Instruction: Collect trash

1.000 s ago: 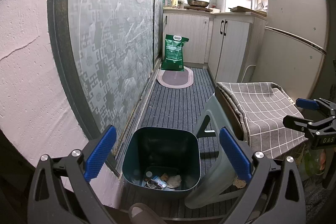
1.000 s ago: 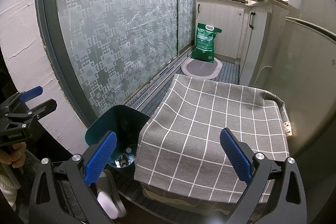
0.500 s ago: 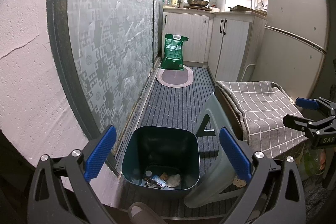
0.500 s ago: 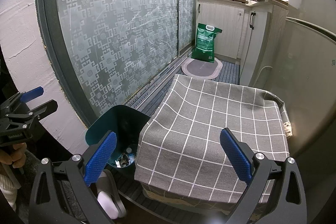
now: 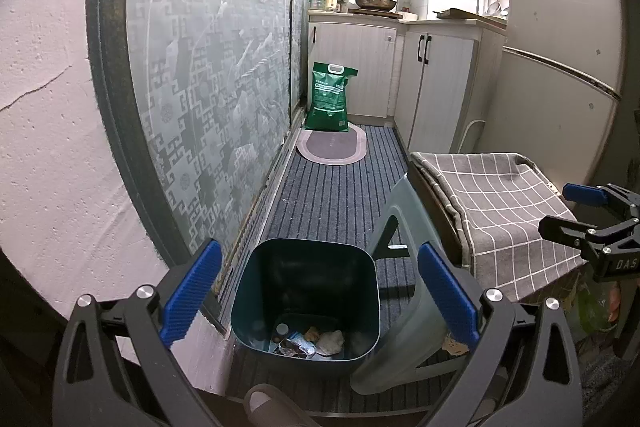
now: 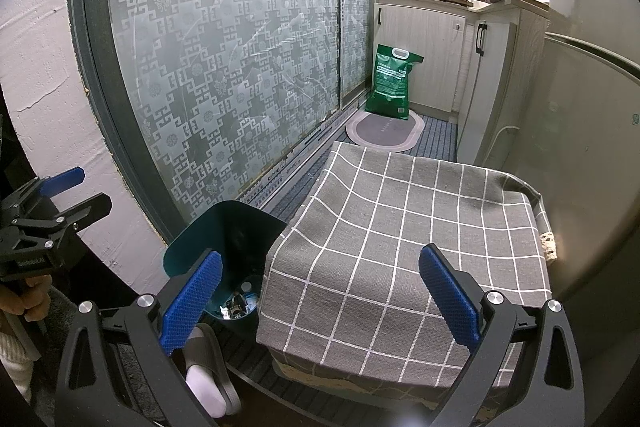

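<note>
1. a dark teal trash bin stands on a striped floor mat in a narrow kitchen, below and between the spread blue pads of the left gripper, which hangs above it holding nothing.
2. trash lies at the bottom of the bin: crumpled paper, wrappers and a small round cap, all well below the gripper's fingertips.
3. the right gripper hovers with its jaws wide apart and empty over a grey checked cloth draped on a low surface; the bin sits just to the left of that cloth, partly hidden by its edge.
4. a pale green plastic stool leans between bin and cloth, touching the bin's right side.
5. a person's hand grips the left gripper's handle at the frame's left edge; a slippered foot shows near the bin.
6. a green sack stands upright by the cabinets, well apart from the bin.
</note>
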Demonstrator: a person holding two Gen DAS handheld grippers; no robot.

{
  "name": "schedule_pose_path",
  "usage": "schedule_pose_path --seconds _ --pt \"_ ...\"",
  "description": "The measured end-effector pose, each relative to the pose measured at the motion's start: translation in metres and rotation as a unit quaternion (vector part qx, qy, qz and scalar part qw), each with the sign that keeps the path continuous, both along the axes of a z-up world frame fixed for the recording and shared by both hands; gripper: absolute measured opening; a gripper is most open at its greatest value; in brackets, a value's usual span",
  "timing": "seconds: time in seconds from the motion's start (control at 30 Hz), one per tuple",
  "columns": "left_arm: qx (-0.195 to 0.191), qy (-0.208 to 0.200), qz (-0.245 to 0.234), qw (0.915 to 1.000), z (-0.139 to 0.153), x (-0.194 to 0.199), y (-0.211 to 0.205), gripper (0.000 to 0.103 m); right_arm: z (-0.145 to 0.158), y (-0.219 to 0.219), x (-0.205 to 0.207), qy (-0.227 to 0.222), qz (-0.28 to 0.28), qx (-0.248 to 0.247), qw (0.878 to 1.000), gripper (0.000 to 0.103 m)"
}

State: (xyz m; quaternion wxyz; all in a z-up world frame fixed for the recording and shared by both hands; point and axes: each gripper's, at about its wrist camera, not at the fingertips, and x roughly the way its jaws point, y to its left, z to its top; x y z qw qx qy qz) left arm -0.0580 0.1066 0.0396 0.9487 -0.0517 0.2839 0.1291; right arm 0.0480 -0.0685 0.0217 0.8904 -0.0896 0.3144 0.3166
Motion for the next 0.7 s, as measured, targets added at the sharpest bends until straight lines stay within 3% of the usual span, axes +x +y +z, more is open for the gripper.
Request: schedule_pose_path --seconds 0.7 --pt "0.001 0.002 -0.002 1.0 -0.0003 -0.0003 -0.0017 0.1 -0.0002 0.0006 -0.0004 0.0 0.0 0.0 1.0 0.1"
